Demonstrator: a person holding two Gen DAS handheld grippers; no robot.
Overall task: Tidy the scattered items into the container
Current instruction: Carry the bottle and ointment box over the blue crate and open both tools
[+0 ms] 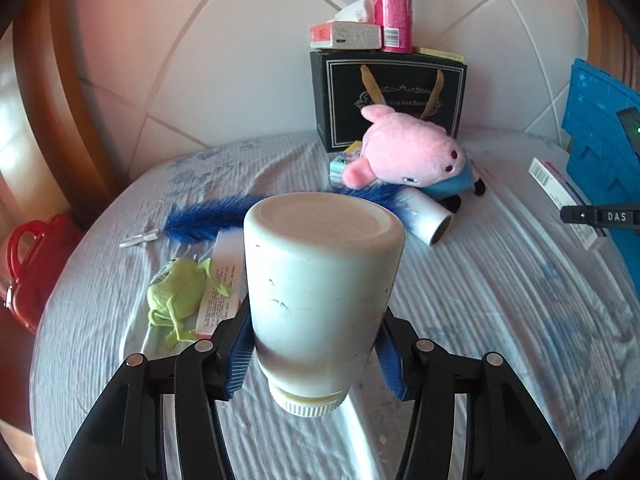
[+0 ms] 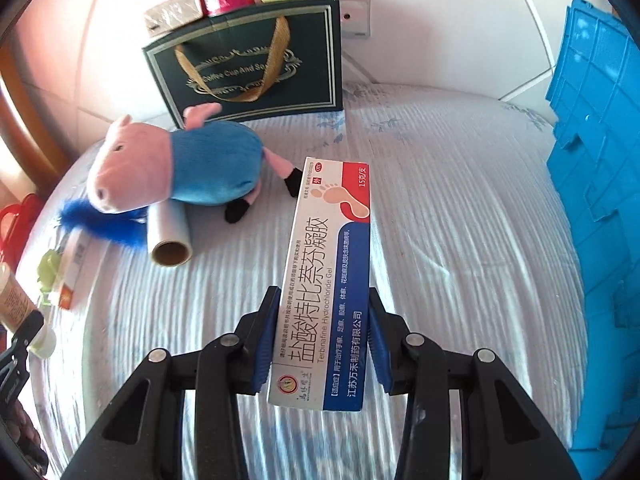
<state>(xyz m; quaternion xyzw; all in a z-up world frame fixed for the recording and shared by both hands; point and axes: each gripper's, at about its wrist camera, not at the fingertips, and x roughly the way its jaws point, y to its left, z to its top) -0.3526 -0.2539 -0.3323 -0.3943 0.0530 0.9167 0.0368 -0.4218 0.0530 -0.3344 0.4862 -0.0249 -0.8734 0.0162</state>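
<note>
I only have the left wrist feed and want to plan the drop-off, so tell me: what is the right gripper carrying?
Observer: The right gripper is shut on a white, red and blue medicine box, held lengthwise between its fingers.
Operator: Is the box clear of the bed?
Observer: It looks lifted; the striped bedsheet shows under its near end.
Operator: What lies just left of it there?
Observer: The pig plush, in a blue top, lying with its snout on the clear film roll.
Operator: And the container?
Observer: The blue crate fills that view's right edge.
</note>
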